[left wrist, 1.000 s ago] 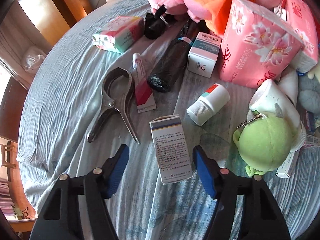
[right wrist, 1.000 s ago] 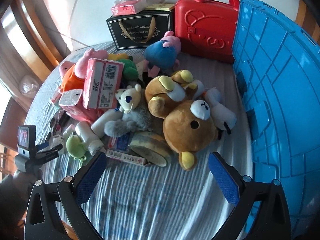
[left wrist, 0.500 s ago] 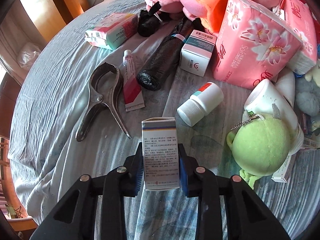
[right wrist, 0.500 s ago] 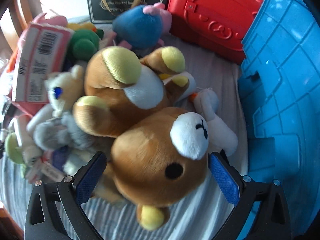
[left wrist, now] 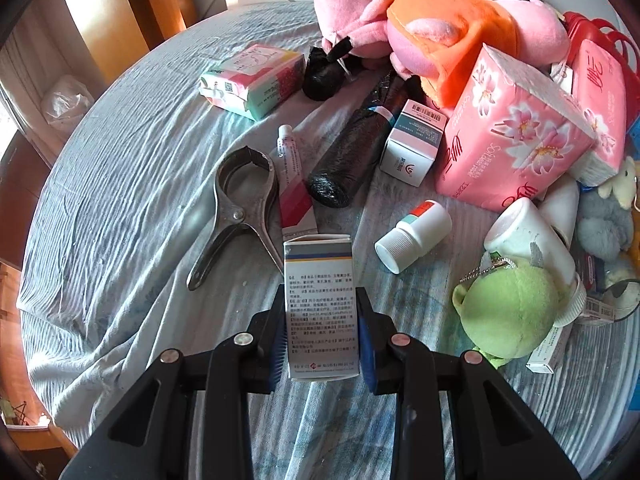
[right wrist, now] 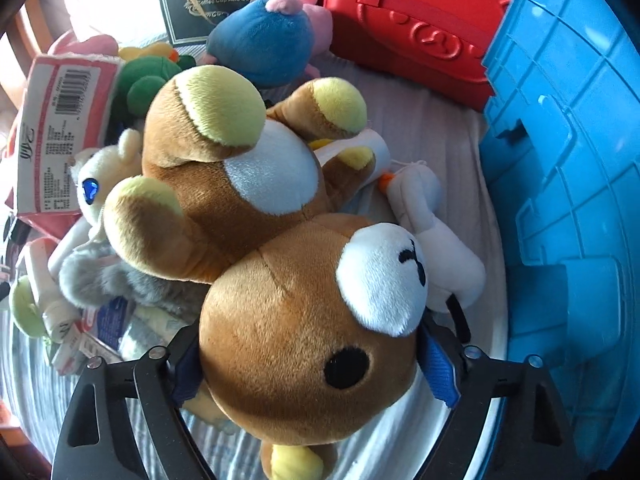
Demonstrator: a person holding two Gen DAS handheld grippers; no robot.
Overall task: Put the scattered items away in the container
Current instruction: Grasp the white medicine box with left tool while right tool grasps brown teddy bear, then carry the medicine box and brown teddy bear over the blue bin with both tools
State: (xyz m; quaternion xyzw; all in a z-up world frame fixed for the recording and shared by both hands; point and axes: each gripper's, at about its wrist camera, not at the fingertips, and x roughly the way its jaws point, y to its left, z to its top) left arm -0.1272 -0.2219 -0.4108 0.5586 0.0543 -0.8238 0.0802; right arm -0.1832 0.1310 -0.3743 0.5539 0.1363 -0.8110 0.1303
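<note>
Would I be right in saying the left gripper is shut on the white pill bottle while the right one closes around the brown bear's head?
Not quite: the left wrist view shows the left gripper shut on the medicine box; the white pill bottle lies loose. The rest stands.

Left wrist view count: two pink tissue packs (left wrist: 508, 136) (left wrist: 598, 104), one white bottle (left wrist: 414, 236), one metal clamp (left wrist: 240, 208), one tube (left wrist: 294, 176). Right wrist view count: one brown bear (right wrist: 288, 248), one blue container (right wrist: 572, 184), one red case (right wrist: 416, 24).
</note>
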